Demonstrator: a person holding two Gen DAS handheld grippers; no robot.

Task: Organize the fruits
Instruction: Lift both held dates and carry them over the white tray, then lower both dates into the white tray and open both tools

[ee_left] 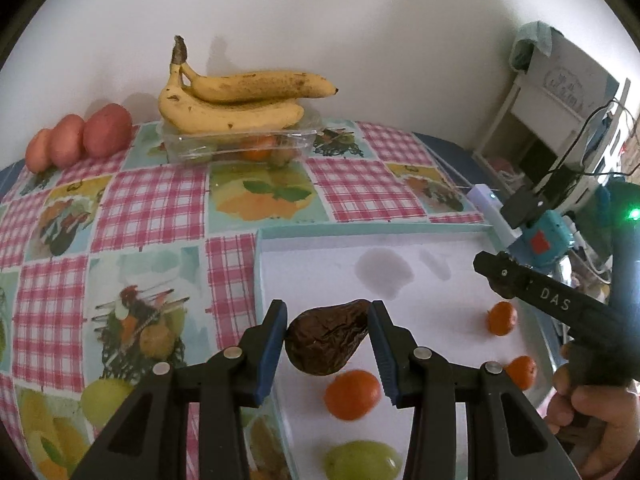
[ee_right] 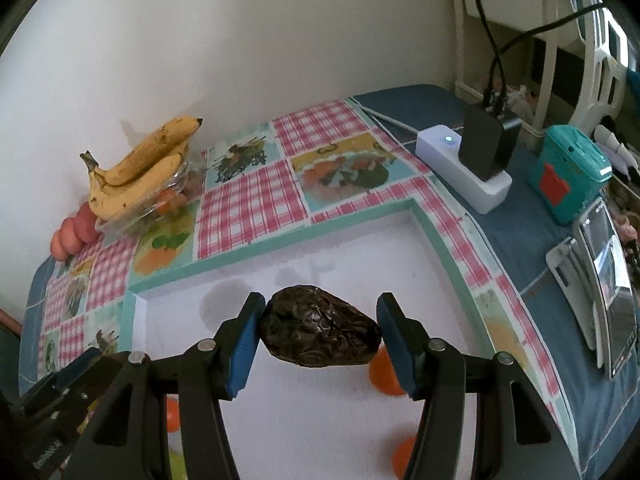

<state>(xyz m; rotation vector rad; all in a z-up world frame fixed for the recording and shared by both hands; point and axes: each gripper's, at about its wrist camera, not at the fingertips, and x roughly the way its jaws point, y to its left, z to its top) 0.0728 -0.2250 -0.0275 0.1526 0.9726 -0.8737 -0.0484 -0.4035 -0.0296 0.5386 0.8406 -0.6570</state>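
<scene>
Each gripper holds a dark, wrinkled fruit over the white tray (ee_left: 440,248). The left gripper (ee_left: 328,334) pinches a shrivelled brown pear (ee_left: 326,340) between its blue pads, above the tray's left part. The right gripper (ee_right: 320,330) carries a shrivelled dark avocado (ee_right: 320,326); its left pad touches the fruit, but a slight gap shows at the right pad. Three mandarins (ee_left: 352,394) and a green grape (ee_left: 362,460) lie in the tray. Bananas (ee_left: 236,100) rest on a clear container (ee_left: 240,142) by the wall.

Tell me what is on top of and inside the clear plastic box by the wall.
Two bananas lie on top of the clear plastic box. Inside, something orange shows through the wall; the rest is blurred and hidden.
</scene>
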